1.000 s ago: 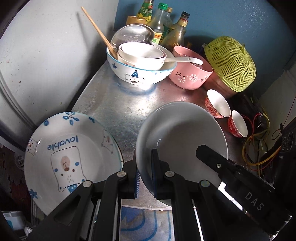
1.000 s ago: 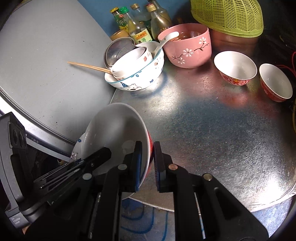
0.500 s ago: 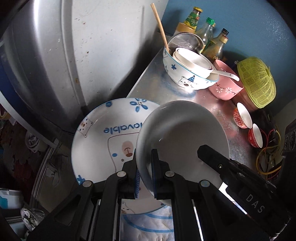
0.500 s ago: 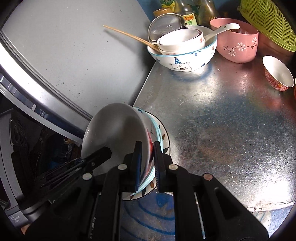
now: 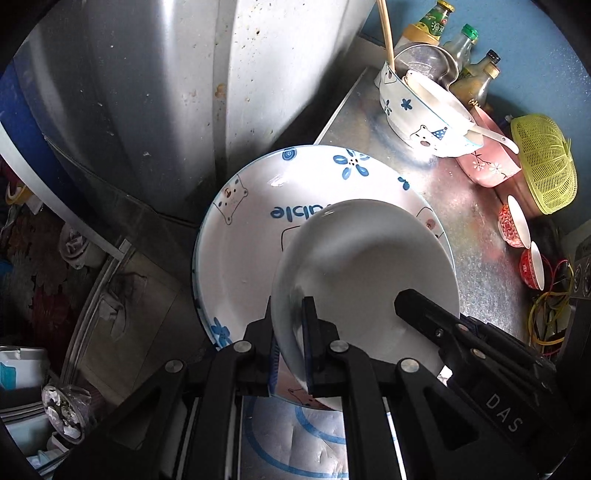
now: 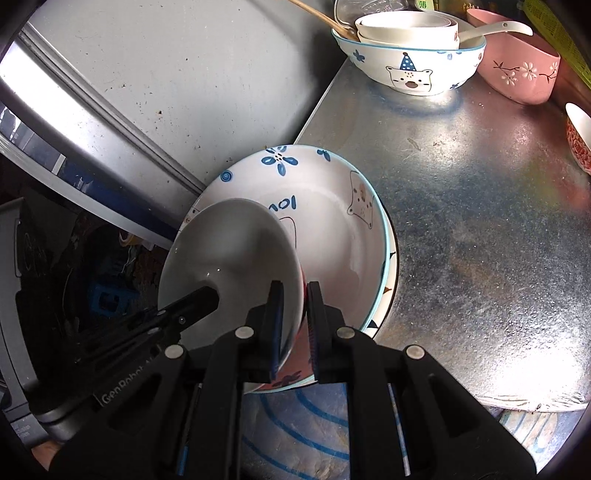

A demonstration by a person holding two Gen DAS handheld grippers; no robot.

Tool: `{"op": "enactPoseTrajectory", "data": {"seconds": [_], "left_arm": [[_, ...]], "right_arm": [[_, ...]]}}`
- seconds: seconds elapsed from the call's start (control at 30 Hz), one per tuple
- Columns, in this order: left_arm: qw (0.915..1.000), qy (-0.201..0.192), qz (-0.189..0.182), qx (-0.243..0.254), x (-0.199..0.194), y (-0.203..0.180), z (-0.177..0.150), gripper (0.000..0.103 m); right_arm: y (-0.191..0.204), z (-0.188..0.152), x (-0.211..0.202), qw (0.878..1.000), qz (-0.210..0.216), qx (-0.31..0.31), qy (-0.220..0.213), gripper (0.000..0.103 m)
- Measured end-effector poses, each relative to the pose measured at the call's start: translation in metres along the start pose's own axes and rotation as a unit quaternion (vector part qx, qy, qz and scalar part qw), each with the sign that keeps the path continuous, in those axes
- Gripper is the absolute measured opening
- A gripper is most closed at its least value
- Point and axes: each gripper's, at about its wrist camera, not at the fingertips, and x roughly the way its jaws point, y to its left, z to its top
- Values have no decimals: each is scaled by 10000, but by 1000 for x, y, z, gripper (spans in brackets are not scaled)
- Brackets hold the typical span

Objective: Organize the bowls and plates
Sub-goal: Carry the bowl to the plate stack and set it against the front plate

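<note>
1. The galvanised metal countertop (image 6: 480,229) fills the right of both wrist views, its left edge against a grey speckled appliance panel (image 6: 177,85).
2. The large white plate printed with blue flowers and bears (image 5: 251,258) sits at the counter's near left corner, its rim overhanging the edge (it seems to lie on another rimmed dish, though the stack is hard to read).
3. The plain white bowl with a red outside (image 5: 369,266) is held tilted above that plate, overlapping its near right part in the left wrist view; whether it touches is unclear.
4. A blue-rimmed bear bowl (image 6: 410,62) at the far edge holds nested white bowls and wooden chopsticks (image 5: 384,33); a pink flowered bowl (image 6: 517,74) stands just beside it.
5. The left gripper (image 5: 289,350) is clamped on the white bowl's near left rim.
6. The right gripper (image 6: 295,325) pinches the same bowl's opposite rim, one finger inside, one outside.
</note>
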Motion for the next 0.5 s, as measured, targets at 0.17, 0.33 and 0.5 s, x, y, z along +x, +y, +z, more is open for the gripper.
{"op": "enactPoseTrajectory", "data": {"seconds": [0.17, 0.33, 0.5], "left_arm": [[10000, 90, 26, 24, 5, 0, 2, 9], [9999, 147, 79, 33, 9, -2, 4, 10], [9998, 156, 86, 34, 10, -2, 5, 12]], "right_arm": [[0, 0, 5, 10000, -33, 35, 79, 13], [1, 0, 5, 9999, -7, 43, 114, 15], [-1, 2, 8, 9998, 30, 84, 149, 16]]}}
